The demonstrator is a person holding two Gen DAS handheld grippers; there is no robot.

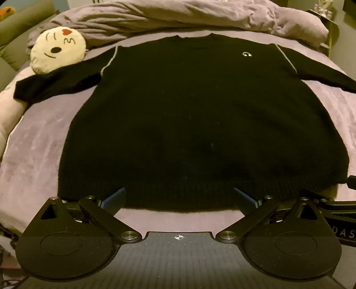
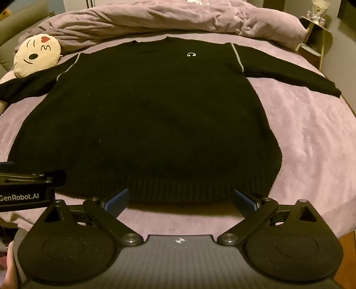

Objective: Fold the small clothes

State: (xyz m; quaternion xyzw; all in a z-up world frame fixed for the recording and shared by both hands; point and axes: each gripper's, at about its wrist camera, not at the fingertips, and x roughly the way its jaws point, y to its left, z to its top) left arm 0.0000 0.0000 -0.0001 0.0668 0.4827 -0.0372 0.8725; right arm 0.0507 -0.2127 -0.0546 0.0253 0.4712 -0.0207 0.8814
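A bed (image 1: 44, 137) covered with a plush, lilac fleece sheet is seen filling both views, and a crumpled duvet (image 1: 155, 15) of the same soft lilac cloth is heaped along its far edge. A black knitted sweater (image 1: 178, 111) is spread flat, front up, across the middle of the bed, its ribbed hem lying at the near edge, its round neckline toward the duvet and its sleeves stretched out toward the left and right edges; pale piping is stitched along each shoulder seam, and a small white curved logo (image 2: 191, 54) is embroidered on the chest. A round, cream plush cushion (image 1: 57, 50) with a winking face and a red heart is set near the far left corner, touching the left sleeve. The left gripper (image 1: 179, 196) is held over the hem with its blue ribbed pads (image 1: 114, 200) spread wide, nothing being gripped. The right gripper (image 2: 181, 199) is likewise held wide apart and empty, just at the hem's near edge
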